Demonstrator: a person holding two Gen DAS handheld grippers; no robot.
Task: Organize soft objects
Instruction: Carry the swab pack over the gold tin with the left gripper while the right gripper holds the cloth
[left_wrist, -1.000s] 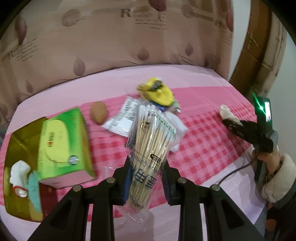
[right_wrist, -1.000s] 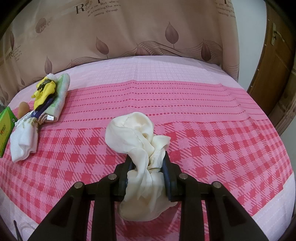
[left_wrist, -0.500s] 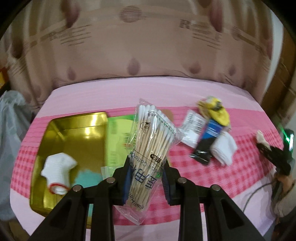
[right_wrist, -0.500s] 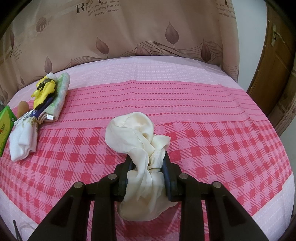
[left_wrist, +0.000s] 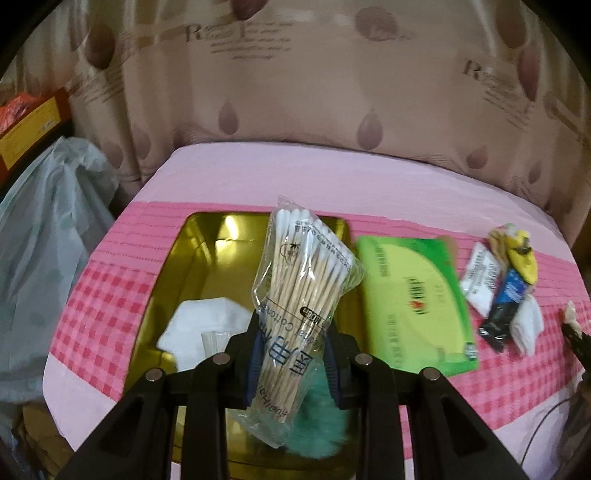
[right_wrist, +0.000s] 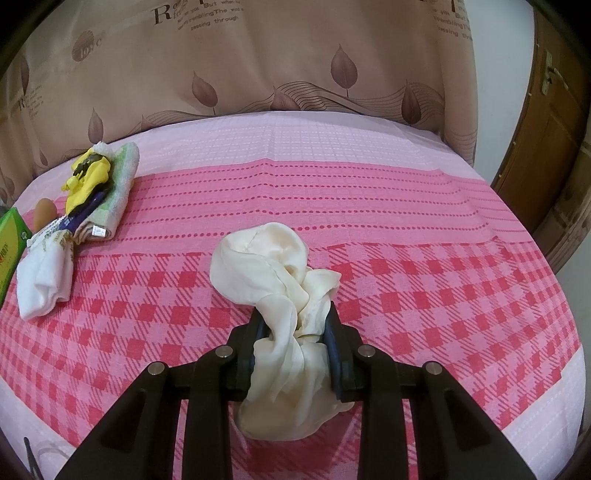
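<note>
Swabs (left_wrist: 303, 288), "Cotton" legible, in left tongs (left_wrist: 293, 354)

The left gripper (left_wrist: 293, 363) is closed on a clear packet of cotton swabs (left_wrist: 301, 295), its two dark fingers pressing the lower part of the packet from either side so that the packet stands up and leans slightly back between them. The right gripper (right_wrist: 295, 341) is clamped on a bunched cream cloth (right_wrist: 280, 284), the jaws squeezing the gathered middle of the fabric while loose folds spill out above and below the fingers. In the left wrist view, the tip of the right gripper shows at the far right edge, well apart from the left one.
</note>
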